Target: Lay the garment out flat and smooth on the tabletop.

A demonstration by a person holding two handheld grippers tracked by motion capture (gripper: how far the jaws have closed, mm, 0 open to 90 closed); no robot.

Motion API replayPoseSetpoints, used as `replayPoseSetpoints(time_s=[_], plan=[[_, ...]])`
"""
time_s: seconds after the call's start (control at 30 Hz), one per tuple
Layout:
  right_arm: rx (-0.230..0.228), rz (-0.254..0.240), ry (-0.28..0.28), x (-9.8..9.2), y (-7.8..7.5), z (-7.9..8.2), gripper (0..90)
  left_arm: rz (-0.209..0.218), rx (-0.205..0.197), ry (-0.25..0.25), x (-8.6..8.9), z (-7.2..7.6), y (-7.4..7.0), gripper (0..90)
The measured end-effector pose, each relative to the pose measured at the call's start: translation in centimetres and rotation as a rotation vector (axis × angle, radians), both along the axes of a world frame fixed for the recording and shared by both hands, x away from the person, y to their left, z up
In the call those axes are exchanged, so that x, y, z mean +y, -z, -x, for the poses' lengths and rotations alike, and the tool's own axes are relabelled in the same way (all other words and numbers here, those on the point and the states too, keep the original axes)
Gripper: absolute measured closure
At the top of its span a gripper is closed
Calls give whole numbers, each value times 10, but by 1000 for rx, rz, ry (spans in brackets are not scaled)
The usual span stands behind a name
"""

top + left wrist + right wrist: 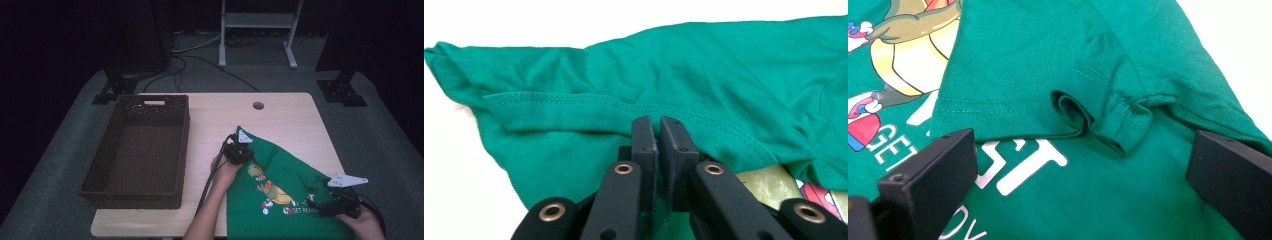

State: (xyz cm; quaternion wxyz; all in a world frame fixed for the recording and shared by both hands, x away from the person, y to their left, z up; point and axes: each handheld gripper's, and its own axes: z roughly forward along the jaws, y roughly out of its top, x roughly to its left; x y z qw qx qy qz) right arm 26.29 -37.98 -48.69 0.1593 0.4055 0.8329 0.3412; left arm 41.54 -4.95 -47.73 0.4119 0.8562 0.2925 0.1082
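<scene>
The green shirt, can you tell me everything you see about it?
The green shirt is soft knit cloth with stitched hems and a cartoon dinosaur print above white letters. It lies rumpled and partly folded on the wooden table, right of the basket, hanging past the near edge. The left gripper is shut on a folded hem. The right gripper hovers open over a bunched sleeve hem.

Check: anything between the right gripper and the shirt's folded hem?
Nothing visible. The right gripper hangs open over the shirt, jaws either side of the folded hem. The left gripper is shut on the shirt farther up.
</scene>
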Motion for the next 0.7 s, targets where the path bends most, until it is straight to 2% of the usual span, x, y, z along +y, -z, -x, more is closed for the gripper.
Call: replayPoseSetpoints(time_s=[0.27, 0.7], plan=[[2, 1, 2, 0, 0, 0, 0, 36, -23, -25, 9, -2, -12, 873], [2, 0, 2, 0, 0, 0, 0, 65, -42, -53, 25, -4, -24, 874]])
